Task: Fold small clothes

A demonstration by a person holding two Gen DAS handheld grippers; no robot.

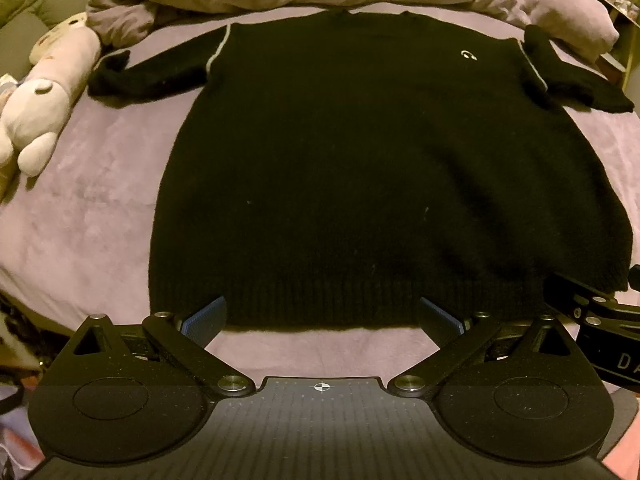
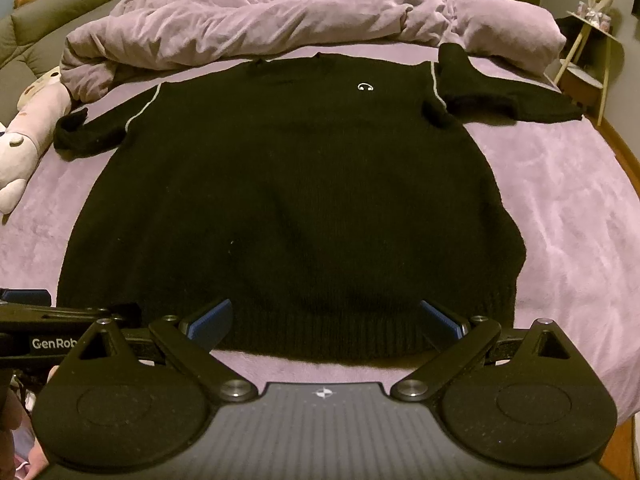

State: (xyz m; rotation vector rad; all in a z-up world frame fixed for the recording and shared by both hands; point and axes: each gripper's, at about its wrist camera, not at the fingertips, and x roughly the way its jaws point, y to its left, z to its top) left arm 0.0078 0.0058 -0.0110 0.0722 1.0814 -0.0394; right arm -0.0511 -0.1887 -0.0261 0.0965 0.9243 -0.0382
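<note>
1. A bed carries everything; its lilac plush cover shows bare on both sides of the garment and in a strip along the near edge.
2. A black knit sweater lies flat in the middle, hem towards the cameras, neck towards the far side; both sleeves spread outwards.
3. A rumpled lilac duvet is heaped across the far part, just behind the neckline.
4. A white and pink plush toy lies at the left edge, near the left sleeve's cuff.
</note>
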